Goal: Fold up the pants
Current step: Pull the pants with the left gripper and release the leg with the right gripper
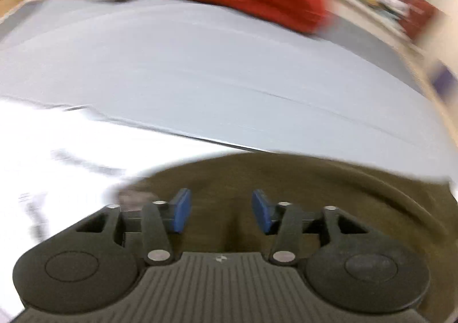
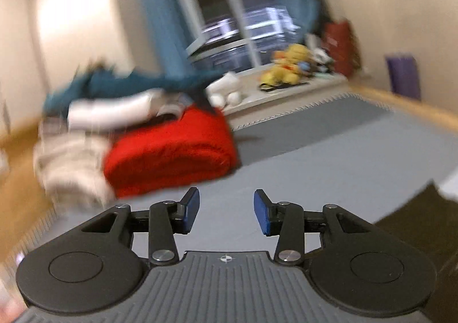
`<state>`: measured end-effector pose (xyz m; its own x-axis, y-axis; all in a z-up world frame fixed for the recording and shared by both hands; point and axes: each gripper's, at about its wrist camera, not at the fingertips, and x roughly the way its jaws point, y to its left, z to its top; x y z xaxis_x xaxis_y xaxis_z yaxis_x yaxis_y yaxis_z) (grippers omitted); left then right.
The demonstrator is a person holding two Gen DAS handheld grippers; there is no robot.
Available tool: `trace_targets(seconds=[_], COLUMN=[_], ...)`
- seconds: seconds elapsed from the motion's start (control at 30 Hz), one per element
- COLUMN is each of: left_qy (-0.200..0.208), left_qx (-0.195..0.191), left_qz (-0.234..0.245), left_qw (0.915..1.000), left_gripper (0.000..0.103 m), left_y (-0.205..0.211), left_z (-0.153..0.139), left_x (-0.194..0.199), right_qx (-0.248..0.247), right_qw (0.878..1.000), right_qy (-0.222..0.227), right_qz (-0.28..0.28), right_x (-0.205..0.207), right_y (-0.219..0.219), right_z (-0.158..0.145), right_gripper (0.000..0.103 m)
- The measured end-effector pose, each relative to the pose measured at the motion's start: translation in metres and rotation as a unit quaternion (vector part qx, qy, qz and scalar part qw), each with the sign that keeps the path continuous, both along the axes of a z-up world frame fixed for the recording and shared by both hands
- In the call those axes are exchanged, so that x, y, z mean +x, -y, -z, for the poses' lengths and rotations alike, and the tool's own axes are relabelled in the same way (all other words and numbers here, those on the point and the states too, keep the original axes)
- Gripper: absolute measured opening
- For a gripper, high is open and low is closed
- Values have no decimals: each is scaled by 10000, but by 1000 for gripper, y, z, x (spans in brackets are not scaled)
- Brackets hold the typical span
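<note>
Room: grey foam floor mat [image 2: 329, 145] fills the middle of both views, a wooden floor around it, pale walls and a window with teal curtains behind; everything is smeared by motion blur.
Pants: dark olive-brown cloth [image 1: 286, 177] lies on the mat directly under and ahead of the left tool, its curved edge against the grey; a corner of the same dark cloth [image 2: 415, 223] shows at the lower right of the right wrist view. Whether any fold is made, I cannot tell.
Left tool: the left tool [image 1: 219, 210] points steeply down at the pants, blue pads apart, nothing between them.
Right tool: the right tool [image 2: 226, 211] points nearly level across the mat toward the far pile, pads apart and empty.
Key relation: the pants lie beneath the left tool and off to the lower right of the right tool, so the left hand is nearer; the garment's long axis is not readable, too little of it shows.
White sheet: a bright white surface [image 1: 57, 157] lies at the pants' left edge, blown out; what it is, unclear.
Far pile: red folded blanket [image 2: 171, 154] at the mat's far left edge, with white and teal laundry heaped on and beside it.
Beyond: a yellow plush toy [image 2: 289, 65] on a low platform past the mat's far edge.
</note>
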<state>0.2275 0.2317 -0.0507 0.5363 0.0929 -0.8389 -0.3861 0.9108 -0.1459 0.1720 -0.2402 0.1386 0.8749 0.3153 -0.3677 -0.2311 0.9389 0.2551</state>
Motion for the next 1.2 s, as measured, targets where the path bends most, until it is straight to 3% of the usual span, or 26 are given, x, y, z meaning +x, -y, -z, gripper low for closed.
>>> trace_targets(seconds=[0.07,0.17,0.3,0.4,0.43,0.53,0.63,0.73,0.9,1.07,1.2], left_qy=[-216,-468,-575,-611,-614,-548,-418,-364,-483,-555,-144], left_qx=[51,-257,-630,-392,-272,-69,133,449,717,896,1346], left_qz=[-573,-985,-737,-482,-417,-296,-174,-61,-439,-720,-679], left_qw=[9981,9937,9936,9962,9969,9980,9989,9983,9953,9918,9885], left_gripper=[67,74,80,80,75,42,29,28,28,50,62], left_y=[-36,-63,-59,-49,-46,-39,-36,-38,-64,-62,-35], left_z=[10,32,53,58,59,61,53,44,35,25,0], left_x=[-8,-13,-9,-4,-3,-2,-4,-4,-16,-15,-11], right_qx=[-257,-59,74,198,224,237,259,234,241,227,212], right_qw=[9981,9879,9738,9700,9699,9698,9678,9660,9657,9650,9639], right_qy=[-558,-1532,-2200,-2341,-2349,-2353,-2431,-2501,-2526,-2555,-2591], right_qz=[21,234,565,623,608,599,608,619,559,553,570], right_x=[12,37,58,68,69,68,69,70,69,69,71], right_y=[-9,0,9,11,11,10,10,8,7,6,4], right_z=[13,34,50,54,53,55,67,75,76,78,81], right_gripper=[44,44,44,44,44,44,44,44,44,44,44])
